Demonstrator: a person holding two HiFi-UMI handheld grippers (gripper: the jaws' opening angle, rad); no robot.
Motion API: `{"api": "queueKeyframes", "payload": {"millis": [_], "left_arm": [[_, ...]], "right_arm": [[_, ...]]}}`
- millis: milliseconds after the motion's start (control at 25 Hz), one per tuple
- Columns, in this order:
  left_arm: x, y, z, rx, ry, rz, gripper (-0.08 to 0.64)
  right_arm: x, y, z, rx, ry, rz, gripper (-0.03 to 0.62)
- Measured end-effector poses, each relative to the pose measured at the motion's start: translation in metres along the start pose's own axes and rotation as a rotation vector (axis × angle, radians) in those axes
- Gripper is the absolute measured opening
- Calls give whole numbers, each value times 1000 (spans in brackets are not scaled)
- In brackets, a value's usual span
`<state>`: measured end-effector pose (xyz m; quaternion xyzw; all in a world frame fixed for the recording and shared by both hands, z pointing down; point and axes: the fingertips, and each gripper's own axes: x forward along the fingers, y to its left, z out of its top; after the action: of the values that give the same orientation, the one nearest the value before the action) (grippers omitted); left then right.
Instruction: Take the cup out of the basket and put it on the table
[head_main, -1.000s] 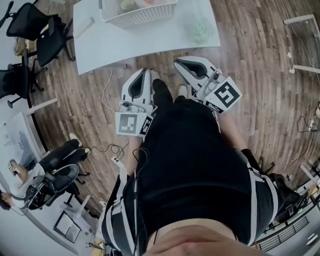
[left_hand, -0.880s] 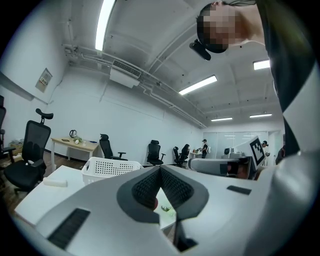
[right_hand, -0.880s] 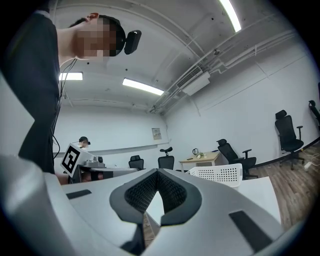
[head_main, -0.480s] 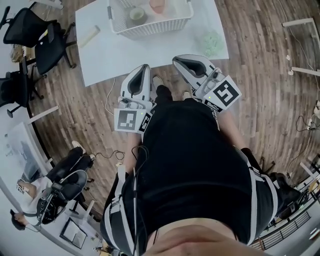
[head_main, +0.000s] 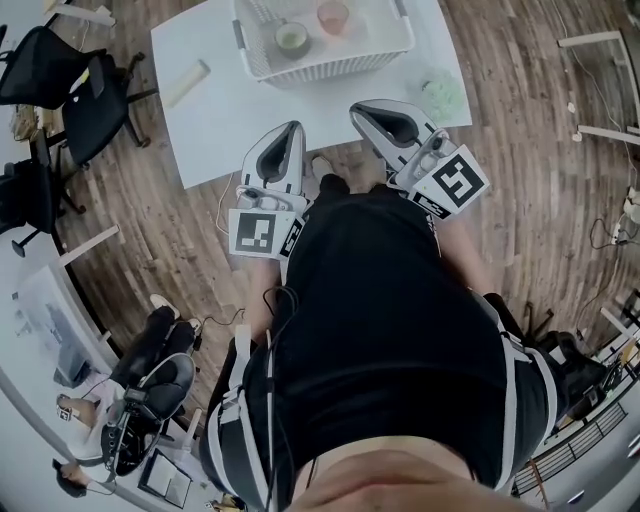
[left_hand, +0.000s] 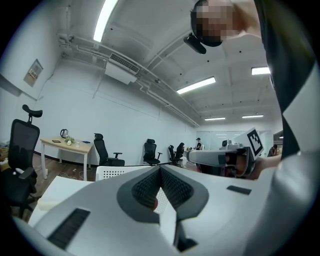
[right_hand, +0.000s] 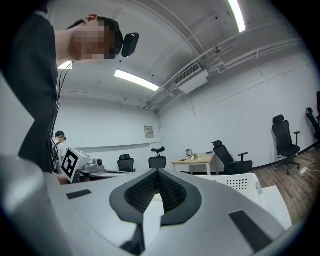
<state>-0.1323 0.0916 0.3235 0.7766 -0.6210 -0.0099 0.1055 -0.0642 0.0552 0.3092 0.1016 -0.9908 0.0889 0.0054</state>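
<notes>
Cup (head_main: 332, 15), pinkish and upright, sits inside the white basket (head_main: 325, 65) toward the far side of the tabletop (head_main: 225, 110), beside a round greenish item (head_main: 292, 38) in the same basket. Near the tabletop's right near corner lies a pale green clump (head_main: 441, 91), and a beige block (head_main: 187, 83) lies by its left edge. Both grippers point at the basket from the near edge, well short of it: the left gripper (head_main: 293, 128) and the right gripper (head_main: 362, 108) each have their jaws pressed together on nothing.

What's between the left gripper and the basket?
Only bare table. In the head view nothing lies between the shut left gripper and the basket.
</notes>
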Motion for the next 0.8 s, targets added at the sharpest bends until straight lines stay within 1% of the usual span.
{"api": "queueKeyframes", "payload": {"millis": [240,360,480,640,800], "left_arm": [[3,29,-2,17,18,-40,20],[6,37,-3,13,20,-52,20],[11,37,-4,7,23,-59,20],[21,25,-5,10,25,-63,20],[32,24,-6,18,35,-35,20]], "right_arm": [[26,-3,0,-3,13,-34,18],[32,-1,-4,-6,30,-44,18],[30,-3,-7,-10,40,-58,18],[19,-13,-6,-9,39,-63,18],[16,-28,-5,-4,37,-46,18]]}}
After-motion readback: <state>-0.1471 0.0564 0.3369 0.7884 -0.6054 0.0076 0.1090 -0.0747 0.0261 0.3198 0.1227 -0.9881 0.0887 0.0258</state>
